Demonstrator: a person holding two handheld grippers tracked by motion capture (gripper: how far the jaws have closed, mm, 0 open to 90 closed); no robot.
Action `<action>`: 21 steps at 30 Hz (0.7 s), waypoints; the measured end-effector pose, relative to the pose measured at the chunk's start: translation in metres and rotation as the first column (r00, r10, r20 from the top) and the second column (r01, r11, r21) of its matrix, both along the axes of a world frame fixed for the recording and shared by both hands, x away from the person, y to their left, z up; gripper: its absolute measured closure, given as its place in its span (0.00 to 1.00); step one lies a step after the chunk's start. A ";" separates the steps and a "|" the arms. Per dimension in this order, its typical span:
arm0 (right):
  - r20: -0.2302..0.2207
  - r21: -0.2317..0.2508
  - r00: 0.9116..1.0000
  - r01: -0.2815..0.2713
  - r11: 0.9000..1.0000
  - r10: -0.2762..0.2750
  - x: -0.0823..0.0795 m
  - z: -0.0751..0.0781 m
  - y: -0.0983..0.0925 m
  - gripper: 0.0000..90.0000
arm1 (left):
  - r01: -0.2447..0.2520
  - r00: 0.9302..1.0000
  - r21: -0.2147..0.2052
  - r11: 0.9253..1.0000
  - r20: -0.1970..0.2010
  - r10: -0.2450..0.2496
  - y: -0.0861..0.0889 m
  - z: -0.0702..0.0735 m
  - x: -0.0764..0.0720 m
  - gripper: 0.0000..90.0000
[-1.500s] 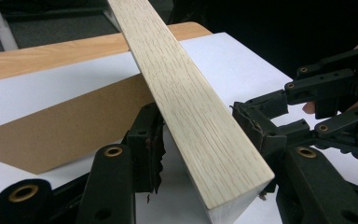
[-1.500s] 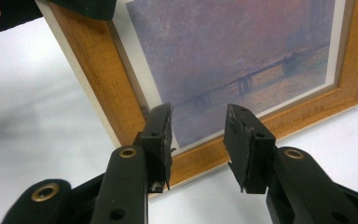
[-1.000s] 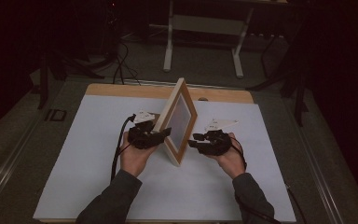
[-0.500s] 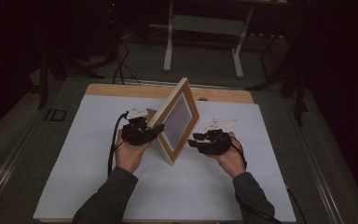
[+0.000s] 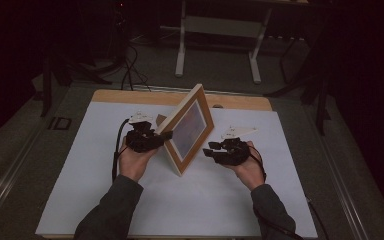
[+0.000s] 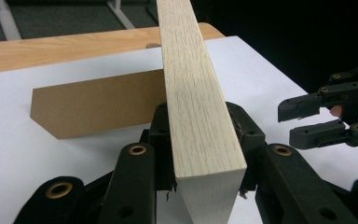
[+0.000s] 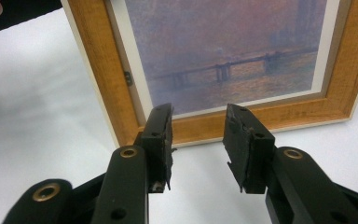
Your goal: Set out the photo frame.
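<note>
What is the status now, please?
Left tool just closed on the picture frame edge. Right tool open, empty, facing the frame's front. Frame tilted on the white sheet. Nothing in the way.

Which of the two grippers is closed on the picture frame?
The left gripper: its jaws clamp the picture frame's pale wooden edge. The right gripper stands open before it, holding nothing.

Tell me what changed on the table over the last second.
The picture frame swung round in the high view, so its picture now faces the right tool more. The left tool moved with it, and its jaws have just been closing on the frame's wooden edge, which they now clamp. The right tool kept its place, jaws open, holding nothing. The frame's brown back stand rests on the white sheet as before.
</note>
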State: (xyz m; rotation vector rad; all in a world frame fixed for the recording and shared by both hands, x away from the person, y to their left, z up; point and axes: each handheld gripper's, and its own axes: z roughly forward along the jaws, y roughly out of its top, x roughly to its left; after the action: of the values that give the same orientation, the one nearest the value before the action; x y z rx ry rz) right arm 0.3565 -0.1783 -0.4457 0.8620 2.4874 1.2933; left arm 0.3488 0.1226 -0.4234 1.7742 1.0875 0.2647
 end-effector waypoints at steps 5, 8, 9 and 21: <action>0.007 -0.003 1.000 0.001 1.000 -0.001 0.001 0.002 -0.001 0.68 | 0.032 0.999 -0.012 0.999 -0.007 -0.032 0.008 0.000 0.004 0.77; 0.011 -0.001 1.000 0.005 1.000 -0.005 0.002 0.003 -0.001 0.68 | 0.053 0.999 -0.008 0.999 -0.004 -0.053 0.012 0.000 0.006 0.77; 0.010 0.000 1.000 0.008 1.000 -0.008 0.002 0.003 -0.002 0.68 | 0.060 0.998 -0.008 0.998 -0.006 -0.061 0.013 0.000 0.006 0.77; 0.019 -0.003 1.000 0.022 1.000 -0.022 0.006 0.007 -0.005 0.68 | 0.148 0.989 -0.042 0.988 -0.021 -0.149 0.031 -0.001 0.016 0.78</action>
State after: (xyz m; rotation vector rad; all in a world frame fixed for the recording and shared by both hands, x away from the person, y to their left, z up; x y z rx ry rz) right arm 0.3626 -0.1831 -0.4383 0.8699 2.4582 1.2836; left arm 0.3652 0.1538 -0.4244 1.8166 0.9651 0.1295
